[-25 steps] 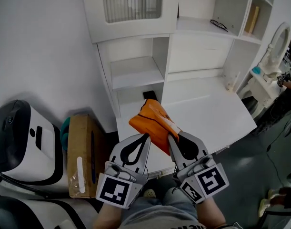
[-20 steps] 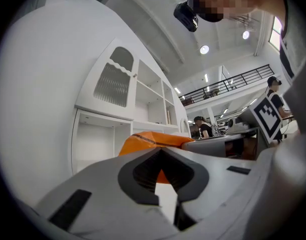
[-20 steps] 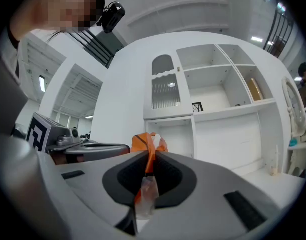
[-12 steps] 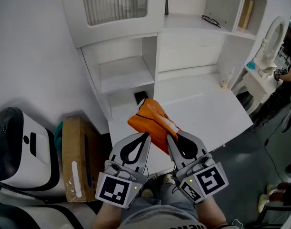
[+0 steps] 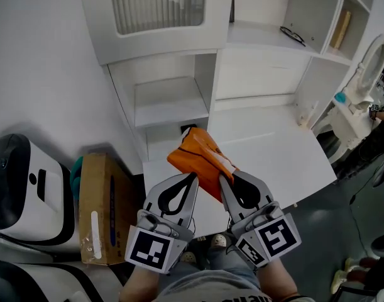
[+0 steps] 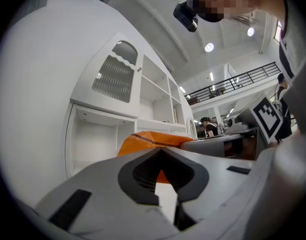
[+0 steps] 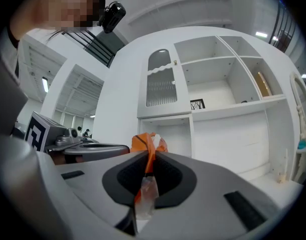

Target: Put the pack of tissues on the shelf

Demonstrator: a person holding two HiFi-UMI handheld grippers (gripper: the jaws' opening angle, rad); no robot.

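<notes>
the orange pack of tissues [image 5: 203, 158] is grasped by the right claw [image 5: 222, 178] above the surface [image 5: 276, 159]; the left claw [image 5: 194, 177] is clenched, empty

Left claw [image 5: 192, 177] closed, right claw [image 5: 222, 178] beside it clamped on tissue pack [image 5: 200, 156]

We have open room into the shelf compartment [image 5: 170, 100] ahead and across the white desk top [image 5: 267, 150]; a small black thing [image 5: 187, 129] sits in the niche [image 5: 163, 143] below it, and a cardboard box [image 5: 98, 200] crowds our left
</notes>
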